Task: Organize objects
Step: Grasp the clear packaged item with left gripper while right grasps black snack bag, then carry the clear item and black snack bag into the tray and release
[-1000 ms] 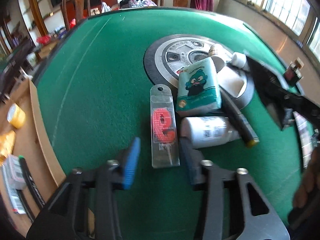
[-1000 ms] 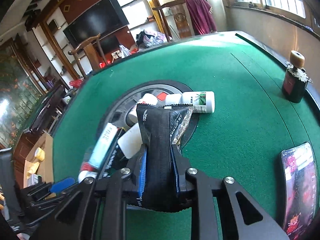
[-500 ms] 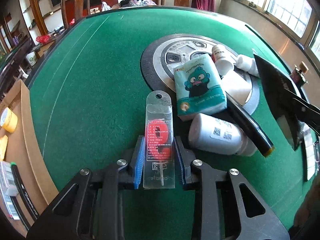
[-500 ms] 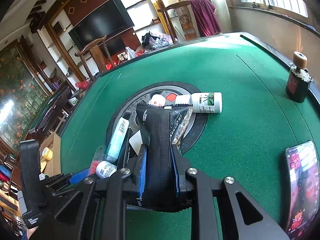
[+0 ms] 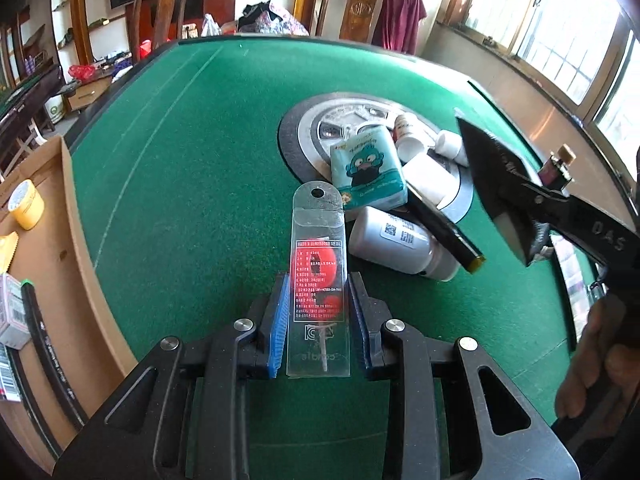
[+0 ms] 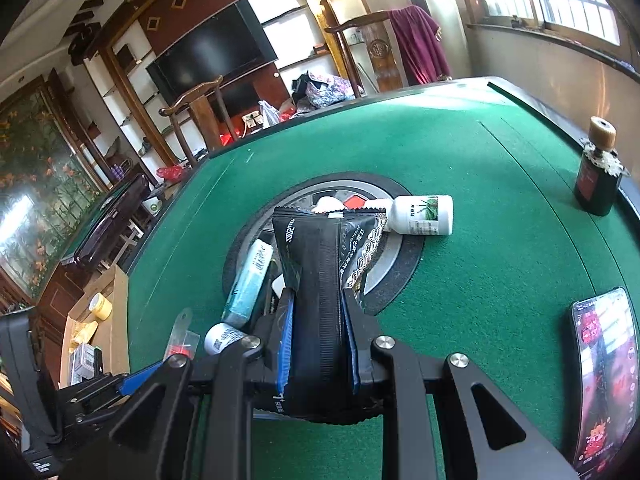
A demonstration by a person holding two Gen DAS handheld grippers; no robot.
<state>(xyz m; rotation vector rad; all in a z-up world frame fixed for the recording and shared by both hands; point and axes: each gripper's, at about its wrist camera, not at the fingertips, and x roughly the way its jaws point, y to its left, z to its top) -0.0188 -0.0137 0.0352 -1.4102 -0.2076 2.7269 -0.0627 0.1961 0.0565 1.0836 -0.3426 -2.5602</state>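
Our left gripper (image 5: 319, 312) clamps a clear plastic packet (image 5: 319, 276) with a red item inside, above the green tabletop (image 5: 192, 168) toward its near edge. Just beyond it lie a white bottle (image 5: 396, 244), a teal tissue pack (image 5: 368, 170) and a black marker (image 5: 444, 228), crowded around the round centre plate (image 5: 308, 128). Our right gripper (image 6: 320, 344) pinches a black pouch (image 6: 320, 280). A cardboard box (image 5: 52, 240) sits at the left edge.
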